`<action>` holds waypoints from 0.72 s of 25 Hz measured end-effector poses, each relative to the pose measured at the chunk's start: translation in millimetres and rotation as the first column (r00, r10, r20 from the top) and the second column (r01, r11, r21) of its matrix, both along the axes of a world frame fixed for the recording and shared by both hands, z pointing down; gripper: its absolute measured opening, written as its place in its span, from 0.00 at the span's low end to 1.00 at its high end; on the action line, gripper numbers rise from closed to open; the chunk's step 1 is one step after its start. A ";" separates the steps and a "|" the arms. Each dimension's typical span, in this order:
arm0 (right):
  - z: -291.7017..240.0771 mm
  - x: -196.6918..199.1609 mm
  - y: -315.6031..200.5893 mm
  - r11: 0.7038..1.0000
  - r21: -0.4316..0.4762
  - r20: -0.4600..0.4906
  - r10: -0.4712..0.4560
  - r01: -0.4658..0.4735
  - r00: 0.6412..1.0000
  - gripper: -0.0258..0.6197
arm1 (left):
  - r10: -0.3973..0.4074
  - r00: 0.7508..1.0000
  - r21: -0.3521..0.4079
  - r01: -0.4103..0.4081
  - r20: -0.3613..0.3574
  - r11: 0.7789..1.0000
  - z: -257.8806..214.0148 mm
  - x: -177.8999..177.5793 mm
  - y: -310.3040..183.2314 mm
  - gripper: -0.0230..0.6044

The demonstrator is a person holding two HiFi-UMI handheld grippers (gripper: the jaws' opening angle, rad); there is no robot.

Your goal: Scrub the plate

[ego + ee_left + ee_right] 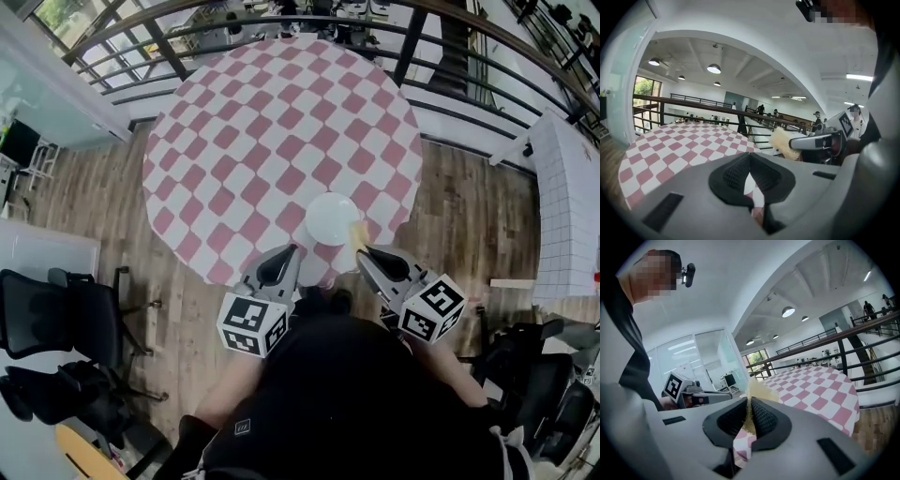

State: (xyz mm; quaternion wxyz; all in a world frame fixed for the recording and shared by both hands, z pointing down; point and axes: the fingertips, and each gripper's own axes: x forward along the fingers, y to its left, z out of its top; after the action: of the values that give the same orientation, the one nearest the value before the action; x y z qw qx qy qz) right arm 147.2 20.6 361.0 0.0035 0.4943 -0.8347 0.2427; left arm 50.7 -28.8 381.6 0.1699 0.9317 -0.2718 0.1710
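Near the front edge of the checkered counter (262, 122) a white plate (330, 216) is parked, a fuzzy yellow scrubber (356, 233) is pinched in the right hand-held gripper (360, 250) at its rim, and the left hand-held gripper (292, 248) is closed empty.

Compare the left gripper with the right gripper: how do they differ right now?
The right gripper is shut on a yellow fibrous scrubber; the left gripper is shut with nothing between its fingers. The right gripper's tip brings the scrubber to the plate's right edge, while the left gripper's tip stops short of the plate. Both are at the checkered table's near edge.
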 end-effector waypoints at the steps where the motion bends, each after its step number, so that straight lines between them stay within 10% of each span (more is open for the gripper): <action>1: 2.8 -2.4 -8.6 1.000 -0.015 -0.011 -0.011 0.011 1.000 0.09 | -0.002 1.000 -0.003 0.002 0.003 1.000 2.0 -0.6 -7.0 0.05; 18: 97.7 -18.2 -74.9 0.943 -0.269 -0.116 -0.236 0.198 0.965 0.09 | -0.045 0.997 -0.176 0.056 0.062 0.983 78.8 9.1 -64.2 0.05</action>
State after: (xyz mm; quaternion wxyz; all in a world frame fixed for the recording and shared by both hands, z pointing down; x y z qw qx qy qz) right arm 129.0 -54.3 458.7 0.1549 0.4109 -0.8435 0.3091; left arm 59.8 -92.9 460.4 0.2487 0.9004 -0.2837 0.2169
